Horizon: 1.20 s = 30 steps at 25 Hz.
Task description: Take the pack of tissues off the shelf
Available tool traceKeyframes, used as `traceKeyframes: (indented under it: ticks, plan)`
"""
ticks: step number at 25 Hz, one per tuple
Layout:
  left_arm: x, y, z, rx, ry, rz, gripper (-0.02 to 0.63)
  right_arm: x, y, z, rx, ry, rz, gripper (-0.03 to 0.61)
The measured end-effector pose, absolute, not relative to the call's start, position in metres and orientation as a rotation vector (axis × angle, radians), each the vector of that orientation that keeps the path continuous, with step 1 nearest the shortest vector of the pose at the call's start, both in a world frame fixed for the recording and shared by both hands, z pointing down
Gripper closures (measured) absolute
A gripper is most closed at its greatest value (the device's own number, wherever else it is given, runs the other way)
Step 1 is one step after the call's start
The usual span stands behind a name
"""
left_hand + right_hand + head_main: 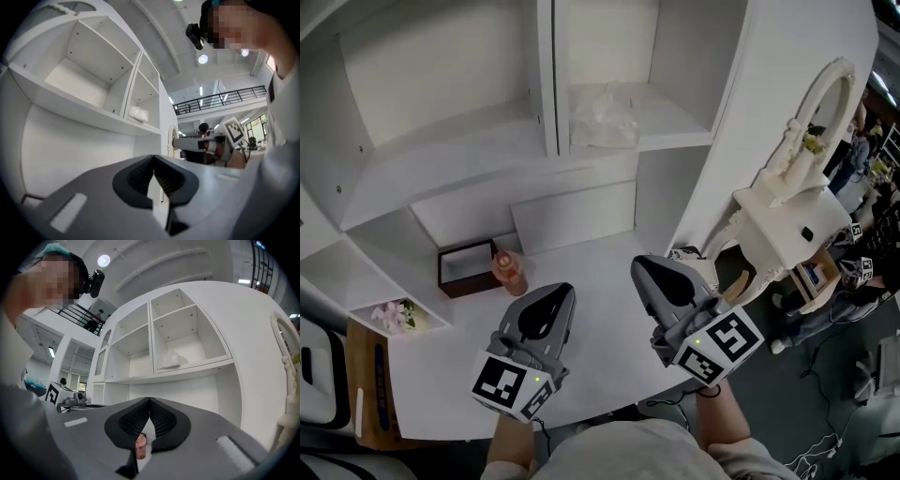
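Tall white shelving unit (546,75) with open square compartments fills the upper half of the head view. Below it, a white desktop (600,319) with a rounded front edge. To the right, a white ornate dressing stand with an oval mirror (797,192), standing apart from the shelving. Two grey two-jaw grippers with marker cubes are held above the desktop, side by side, both pointing at the shelves. Left gripper (563,289): jaw tips pressed together, nothing between them. Right gripper (638,265): jaw tips likewise together, empty. Dark brown open box (467,249) sits at the back of the desktop, left of centre, beneath the lower shelf board. Pack of tissues in crinkled translucent white plastic (602,117) lies on the floor of the right-hand upper compartment, just beside the centre divider, well apart from both grippers. Small orange-pink bottle (510,272) stands upright just beside the box's right end. Small cluster of pink flowers (394,315) rests on the low side ledge at far left.
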<state>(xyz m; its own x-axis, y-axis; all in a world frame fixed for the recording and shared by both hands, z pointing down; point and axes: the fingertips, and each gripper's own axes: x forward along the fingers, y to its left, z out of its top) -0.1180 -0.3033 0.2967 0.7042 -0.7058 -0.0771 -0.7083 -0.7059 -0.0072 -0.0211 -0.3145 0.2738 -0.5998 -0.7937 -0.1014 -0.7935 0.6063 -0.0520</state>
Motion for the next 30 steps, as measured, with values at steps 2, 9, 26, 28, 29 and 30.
traceKeyframes:
  ticks: [2, 9, 26, 28, 29, 30]
  plan:
    - [-0.117, -0.309, 0.297, -2.856, 1.217, 0.103, 0.614, -0.018, -0.324, 0.271, -1.332, 2.720, 0.006, 0.577]
    - [-0.115, -0.321, 0.297, -2.822, 1.304, 0.097, 0.614, -0.014, -0.353, 0.256, -1.277, 2.744, 0.035, 0.574]
    - [-0.120, -0.337, 0.293, -2.729, 1.472, 0.064, 0.614, 0.005, -0.410, 0.180, -1.231, 2.745, 0.254, 0.526]
    - [-0.121, -0.338, 0.293, -2.723, 1.486, 0.060, 0.614, 0.005, -0.414, 0.174, -1.220, 2.740, 0.263, 0.518]
    - [-0.121, -0.338, 0.293, -2.720, 1.493, 0.058, 0.614, 0.005, -0.416, 0.172, -1.214, 2.739, 0.267, 0.517]
    - [-0.122, -0.338, 0.294, -2.716, 1.501, 0.057, 0.614, 0.004, -0.417, 0.170, -1.210, 2.741, 0.273, 0.513]
